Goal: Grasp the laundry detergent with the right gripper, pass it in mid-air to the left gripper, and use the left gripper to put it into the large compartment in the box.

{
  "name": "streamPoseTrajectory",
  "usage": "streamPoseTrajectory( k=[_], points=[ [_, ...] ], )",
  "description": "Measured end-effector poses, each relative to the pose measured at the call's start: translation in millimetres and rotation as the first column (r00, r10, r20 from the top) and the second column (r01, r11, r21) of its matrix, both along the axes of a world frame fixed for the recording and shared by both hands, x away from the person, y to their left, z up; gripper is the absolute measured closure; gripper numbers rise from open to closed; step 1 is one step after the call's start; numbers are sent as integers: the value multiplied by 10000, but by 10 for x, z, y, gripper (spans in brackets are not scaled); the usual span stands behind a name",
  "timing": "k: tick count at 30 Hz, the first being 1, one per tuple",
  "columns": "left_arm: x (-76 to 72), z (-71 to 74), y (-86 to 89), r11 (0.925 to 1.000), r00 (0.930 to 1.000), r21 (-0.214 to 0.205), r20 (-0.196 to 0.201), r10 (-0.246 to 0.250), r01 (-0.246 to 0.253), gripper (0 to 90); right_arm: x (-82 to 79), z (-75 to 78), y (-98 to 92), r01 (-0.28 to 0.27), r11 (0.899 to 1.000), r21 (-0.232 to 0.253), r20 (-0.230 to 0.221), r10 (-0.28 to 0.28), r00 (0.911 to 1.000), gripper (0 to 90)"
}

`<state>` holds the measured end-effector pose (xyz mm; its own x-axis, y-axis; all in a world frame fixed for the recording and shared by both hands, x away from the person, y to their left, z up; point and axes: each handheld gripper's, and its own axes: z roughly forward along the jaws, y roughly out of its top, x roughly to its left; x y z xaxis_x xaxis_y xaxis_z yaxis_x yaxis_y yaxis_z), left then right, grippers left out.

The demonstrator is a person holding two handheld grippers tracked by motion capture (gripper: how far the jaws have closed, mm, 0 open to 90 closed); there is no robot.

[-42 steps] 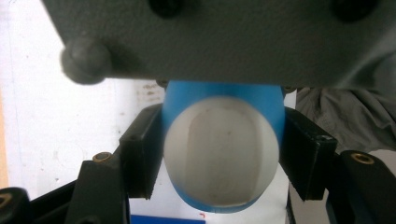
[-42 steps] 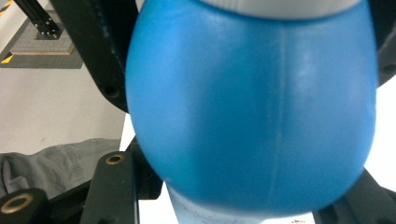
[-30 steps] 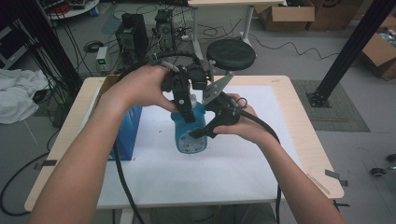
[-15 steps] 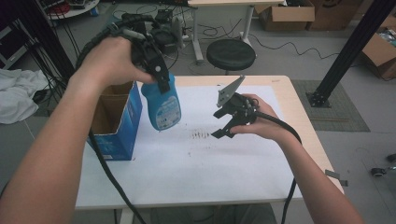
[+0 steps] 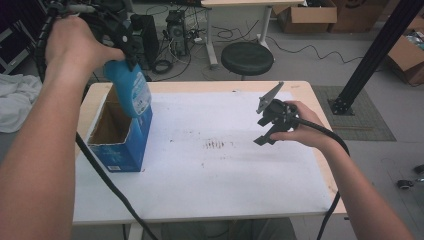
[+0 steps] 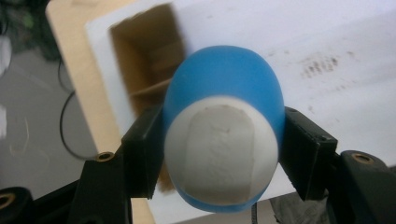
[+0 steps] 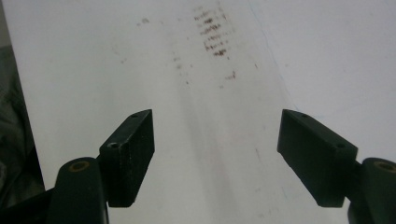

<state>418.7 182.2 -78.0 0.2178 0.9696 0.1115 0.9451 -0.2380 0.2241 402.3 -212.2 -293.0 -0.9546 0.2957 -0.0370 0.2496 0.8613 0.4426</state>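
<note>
A blue bottle [image 5: 129, 92] with a white label hangs tilted over the open top of a blue cardboard box [image 5: 120, 150] at the table's left. My left gripper [image 5: 124, 59] is shut on the bottle's upper end. In the left gripper view, the pads press on both sides of the bottle [image 6: 224, 84], my left gripper [image 6: 224, 154] holds it, and the box opening [image 6: 149, 60] lies beyond. My right gripper [image 5: 261, 125] stands open over the table's right half. Its jaws have just been closing a little, with nothing between them, above the white sheet in the right gripper view [image 7: 217, 149].
The white table cover [image 5: 225, 190] has brown marks [image 5: 215, 145] at its middle. Behind the table stand a black stool [image 5: 247, 57] and computer cases on the floor. A black post [image 5: 370, 60] rises at the right; a white cloth [image 5: 15, 105] lies left.
My left gripper has lifted the bottle from the table's middle up and left to above the box. My right gripper has drawn away from the bottle to the right.
</note>
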Motion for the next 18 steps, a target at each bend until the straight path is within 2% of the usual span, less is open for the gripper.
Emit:
streamPoseTrajectory(
  k=[1,2,3,4,6,7,10,18],
  points=[
    [7,-8,63,9996,9996,43,-18,265,-265,389,4,2,-33,42,9999,-97,75,-41,10000,275],
    [7,-8,63,9996,9996,43,-18,265,-265,389,4,8,-71,109,9997,-234,118,-106,9999,274],
    [9,-21,145,9979,9979,103,-43,643,-642,389,6,13,-102,153,9994,-318,95,-150,9998,274],
    [9,-21,145,9979,9979,103,-43,643,-642,390,6,13,-102,153,9994,-318,95,-150,9998,274],
    [13,-61,277,9918,9919,201,-144,1262,-1259,390,11,39,-194,310,9984,-467,149,-303,9994,275],
    [13,-61,277,9918,9919,201,-144,1262,-1259,390,11,39,-194,310,9984,-467,149,-303,9994,275],
    [23,-130,388,9838,9837,287,-257,1779,-1771,390,12,79,-289,470,9978,-471,145,-464,9988,275],
    [41,-297,503,9785,9774,210,-464,2062,-2054,390,17,114,-391,618,9971,-438,200,-610,9979,274]
  ],
)
